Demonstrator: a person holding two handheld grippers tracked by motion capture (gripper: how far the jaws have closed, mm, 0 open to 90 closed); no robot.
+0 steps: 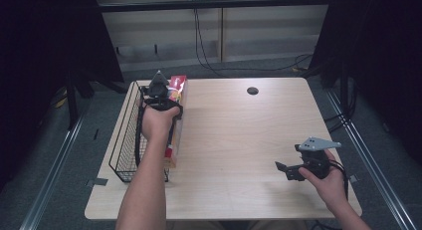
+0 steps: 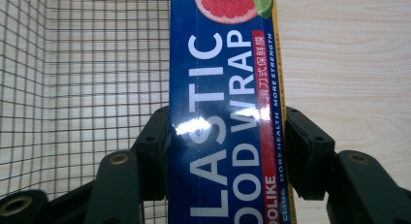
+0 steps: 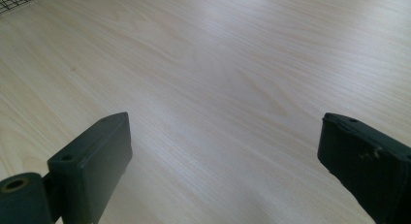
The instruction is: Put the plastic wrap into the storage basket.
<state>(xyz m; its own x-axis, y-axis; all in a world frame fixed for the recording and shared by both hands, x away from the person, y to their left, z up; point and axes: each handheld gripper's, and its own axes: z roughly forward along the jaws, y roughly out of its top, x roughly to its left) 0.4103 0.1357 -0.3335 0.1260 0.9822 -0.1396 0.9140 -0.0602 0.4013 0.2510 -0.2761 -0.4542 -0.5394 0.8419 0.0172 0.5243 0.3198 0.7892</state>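
Light wooden table [image 1: 239, 140], small black round hole [image 1: 252, 90] near its far edge, cables [image 1: 209, 60] on the grey floor behind

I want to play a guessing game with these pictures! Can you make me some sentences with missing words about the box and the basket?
1. The left gripper is shut on a long blue box of plastic food ____.
2. The fruit slice printed on that box is coloured ____.
3. The black basket beside the box is made of ____.
4. The right gripper hangs over the bare table with its jaws ____.

Missing words: wrap; red; wire; open
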